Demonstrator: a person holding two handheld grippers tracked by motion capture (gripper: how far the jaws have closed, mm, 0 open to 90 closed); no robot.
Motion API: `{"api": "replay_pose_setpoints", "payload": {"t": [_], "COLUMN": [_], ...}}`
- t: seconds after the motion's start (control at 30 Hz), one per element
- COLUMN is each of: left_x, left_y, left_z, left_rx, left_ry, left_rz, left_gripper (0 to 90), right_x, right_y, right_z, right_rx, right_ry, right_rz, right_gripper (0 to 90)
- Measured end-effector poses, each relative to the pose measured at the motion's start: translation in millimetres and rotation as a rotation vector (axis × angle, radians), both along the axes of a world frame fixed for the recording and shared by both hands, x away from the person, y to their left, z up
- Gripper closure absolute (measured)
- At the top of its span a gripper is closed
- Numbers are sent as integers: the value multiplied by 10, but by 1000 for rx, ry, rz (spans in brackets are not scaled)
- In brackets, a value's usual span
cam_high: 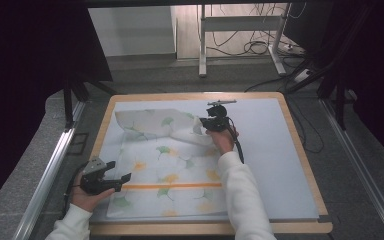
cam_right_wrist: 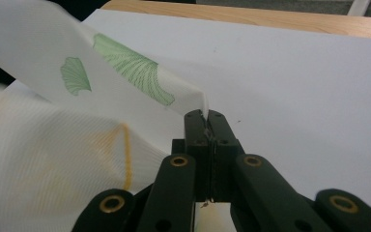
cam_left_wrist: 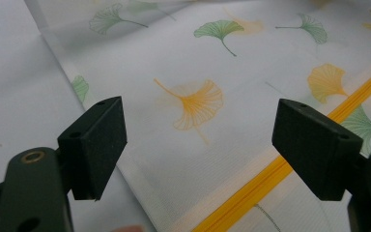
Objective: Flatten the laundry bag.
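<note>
R fingers [cam_right_wrist: 206,117] pinch cloth [cam_right_wrist: 125,72] corner.

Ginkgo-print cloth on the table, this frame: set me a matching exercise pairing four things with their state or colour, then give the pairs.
Things:
1. left claw
2. right claw
3. ginkgo-print cloth
4. zip on the cloth

States or colours:
A. orange-yellow, runs straight across the fabric
B. jaws stand wide apart, nothing between them
C. lies mostly flat on the table, one far corner lifted and folded over
D. jaws pinched shut on a corner of the fabric

Pairs: 1-B, 2-D, 3-C, 4-A
</note>
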State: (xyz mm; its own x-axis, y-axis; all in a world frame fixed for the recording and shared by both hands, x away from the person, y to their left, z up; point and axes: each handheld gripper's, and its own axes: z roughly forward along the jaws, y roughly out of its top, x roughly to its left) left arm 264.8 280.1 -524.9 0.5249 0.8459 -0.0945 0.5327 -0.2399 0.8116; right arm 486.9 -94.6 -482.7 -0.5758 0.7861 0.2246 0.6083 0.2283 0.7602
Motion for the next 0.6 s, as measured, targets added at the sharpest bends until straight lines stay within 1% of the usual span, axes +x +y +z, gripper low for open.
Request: {"api": "replay_pose_setpoints", "payload": {"t": [0.1,0.17,0.2,0.23,0.33,0.37,0.47,0.53,0.57,0.6], "left_x": [1,2,2,2,2,3,2,1,0,0], "left_y": [3,4,4,4,5,6,8,10,12,14], "left_z": [0,0,0,0,0,0,3,5,6,7], "left_rx": [0,0,0,-1,-1,0,-1,-3,-3,-4], "left_ry": [0,1,1,1,0,0,0,-1,-1,-1], "left_rz": [0,1,1,1,1,2,2,2,3,3], "left_gripper": [194,194,194,194,194,194,194,194,194,194], "right_x": [31,83,83,114,143,155,189,206,210,215], "right_y": [-14,-40,-40,-52,-63,-68,-85,-96,-102,-118], "right_z": [-21,-43,-43,-51,-59,-61,-81,-96,-97,-89], "right_rx": [7,25,25,30,35,29,41,39,26,7], "right_ry": [11,32,32,39,45,46,52,50,43,22], "right_rz": [-10,-23,-23,-35,-42,-48,-54,-63,-71,-90], "right_gripper": [884,884,884,884,883,883,880,841,781,704]}}
